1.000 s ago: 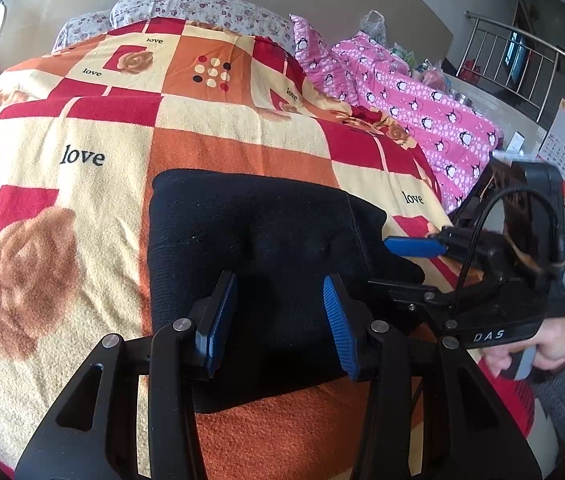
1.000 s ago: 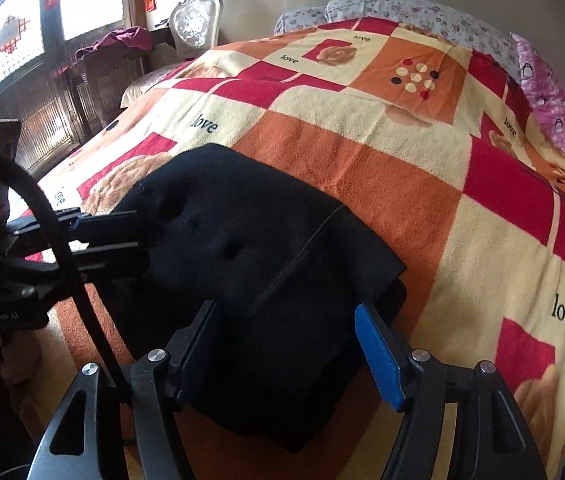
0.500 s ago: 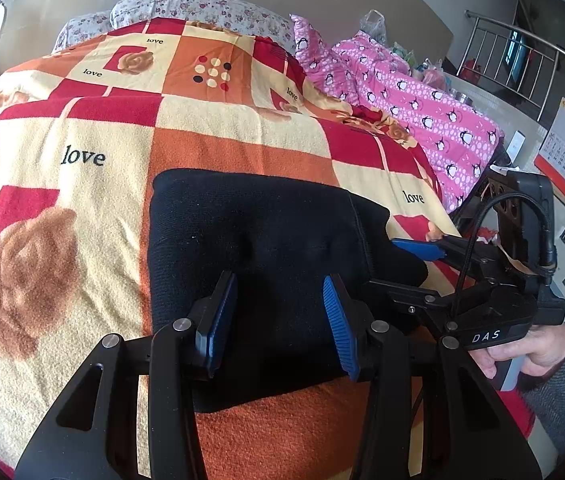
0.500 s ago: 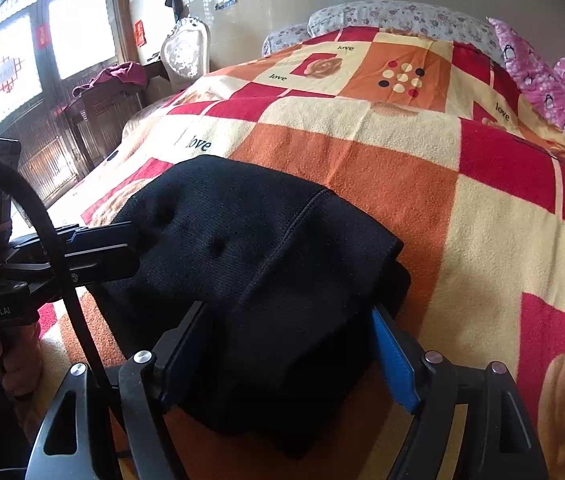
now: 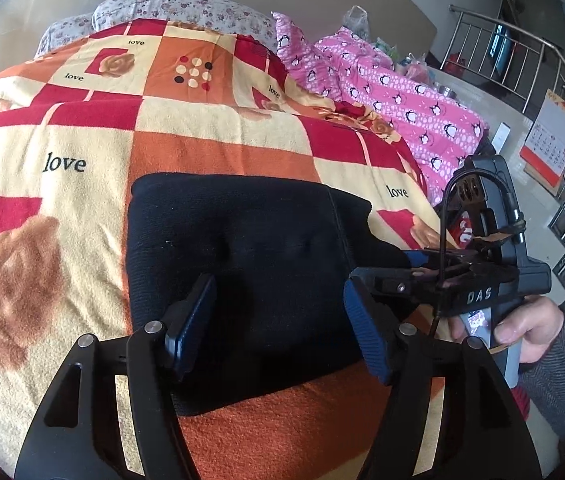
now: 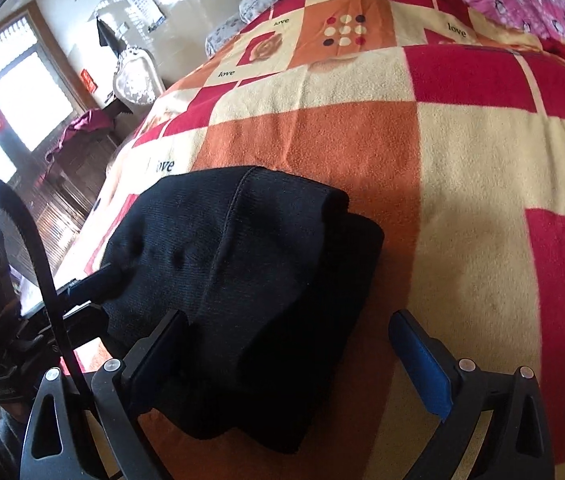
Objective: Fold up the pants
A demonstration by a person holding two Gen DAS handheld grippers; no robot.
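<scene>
On the checkered blanket [image 5: 210,128] lies one folded pair of black pants [image 5: 242,256]. Two grippers, left gripper [image 5: 278,320] and right gripper [image 6: 286,356], hover wide open over its near edge, holding nothing.

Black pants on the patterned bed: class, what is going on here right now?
A person holds a gripper in each hand over black pants already folded into a compact bundle on the checked blanket. The left gripper is open, its fingers straddling the near edge of the bundle. The right gripper is open too, at the bundle's right end. Neither grips the fabric, so the fold looks nearly finished.
</scene>
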